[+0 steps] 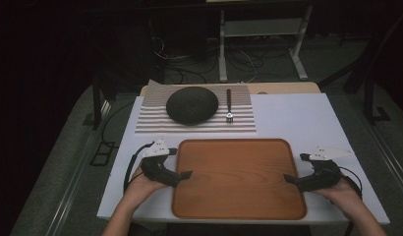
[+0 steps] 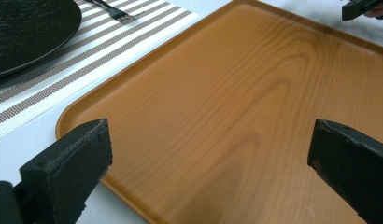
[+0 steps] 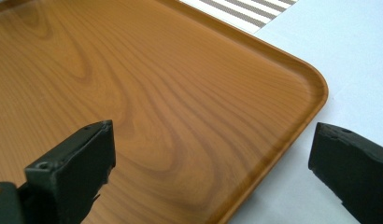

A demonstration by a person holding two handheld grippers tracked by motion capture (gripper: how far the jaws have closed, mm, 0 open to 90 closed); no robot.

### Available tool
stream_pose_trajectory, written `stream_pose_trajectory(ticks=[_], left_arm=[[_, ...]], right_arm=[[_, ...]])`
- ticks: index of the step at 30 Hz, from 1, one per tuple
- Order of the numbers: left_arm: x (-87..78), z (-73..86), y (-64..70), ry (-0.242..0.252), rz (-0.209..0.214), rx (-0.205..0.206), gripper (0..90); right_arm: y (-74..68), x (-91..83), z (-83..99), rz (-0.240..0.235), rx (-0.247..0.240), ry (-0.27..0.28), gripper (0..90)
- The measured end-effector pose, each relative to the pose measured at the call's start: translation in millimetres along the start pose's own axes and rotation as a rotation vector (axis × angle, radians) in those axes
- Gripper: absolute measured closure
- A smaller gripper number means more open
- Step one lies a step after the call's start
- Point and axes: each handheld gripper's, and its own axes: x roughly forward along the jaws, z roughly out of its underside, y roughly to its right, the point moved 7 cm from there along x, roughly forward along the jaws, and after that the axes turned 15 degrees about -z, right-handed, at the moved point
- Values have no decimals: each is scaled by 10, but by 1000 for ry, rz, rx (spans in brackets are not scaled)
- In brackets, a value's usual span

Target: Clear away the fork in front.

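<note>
Nearest the camera in the high view, the person's forearms came in from the bottom edge and were cut off there. The left tongs (image 1: 182, 174) sat at the left rim of the wooden tray (image 1: 239, 211), their tips just over its edge; the right tongs (image 1: 290, 178) sat at the tray's right rim. In the left gripper view the left tongs (image 2: 208, 158) stood wide open with nothing between the jaws, only bare tray (image 2: 236, 102) beyond them. The right tongs (image 3: 210, 163) were likewise spread wide and empty, one jaw over the tray (image 3: 133, 84) and the other over the white desk (image 3: 348, 56) past its rounded corner. Whether any jaw touched the tray could not be told.

The tray lay between the two tongs on the desk (image 1: 298, 118) and carried nothing. Beyond the tongs, at the far side of the desk, lay a striped placemat (image 1: 155, 123). On it sat a dark round dish (image 1: 192, 104), too dim to show whether it was a plate or a bowl, and just beside it a fork (image 1: 229, 105) with a dark handle. In the left gripper view the dish (image 2: 26, 32) and fork (image 2: 112, 11) were cut off by the frame. The room behind was too dark to make out.
</note>
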Motion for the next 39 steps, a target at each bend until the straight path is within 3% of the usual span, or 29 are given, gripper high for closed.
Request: stream_pose_trajectory(ticks=[18, 26, 39], left_arm=[[-7, 49, -36, 0, -13, -13, 0], [2, 42, -24, 3, -6, -18, 0], [11, 46, -12, 2, -6, -12, 0]], right_arm=[[71, -1, -95, 11, 51, 16, 6], [138, 61, -172, 22, 70, 5, 6], [200, 225, -325, -2, 73, -10, 6]])
